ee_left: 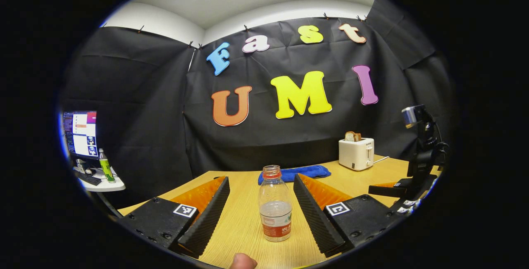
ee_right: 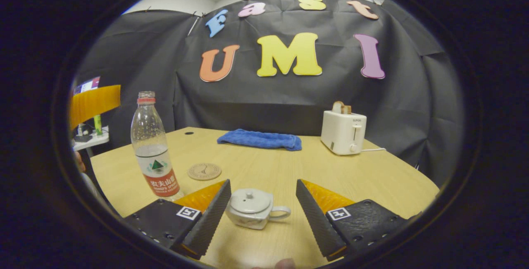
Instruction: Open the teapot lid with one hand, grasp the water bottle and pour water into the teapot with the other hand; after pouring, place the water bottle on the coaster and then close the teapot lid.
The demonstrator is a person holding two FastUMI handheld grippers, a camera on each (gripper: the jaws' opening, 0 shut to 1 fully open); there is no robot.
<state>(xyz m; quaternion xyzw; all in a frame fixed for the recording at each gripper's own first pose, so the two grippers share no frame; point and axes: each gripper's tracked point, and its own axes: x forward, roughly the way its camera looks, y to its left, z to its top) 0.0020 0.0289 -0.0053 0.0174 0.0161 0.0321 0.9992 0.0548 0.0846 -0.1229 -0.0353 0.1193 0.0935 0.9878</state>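
A clear water bottle (ee_left: 275, 205) with a red label and no cap stands upright on the wooden table (ee_left: 244, 223), partly filled. My left gripper (ee_left: 261, 213) is open, its fingers on either side of the bottle without touching it. In the right gripper view the same bottle (ee_right: 153, 149) stands at the left. A small grey teapot (ee_right: 251, 208) with its lid on sits between the spread fingers of my right gripper (ee_right: 260, 215), which is open. A round coaster (ee_right: 204, 171) lies on the table just right of the bottle.
A blue cloth (ee_right: 260, 139) lies at the far side of the table. A white toaster (ee_right: 343, 132) with bread stands at the back right. A black camera stand (ee_left: 421, 153) rises at the right edge. A monitor (ee_left: 80, 133) sits off the table, left.
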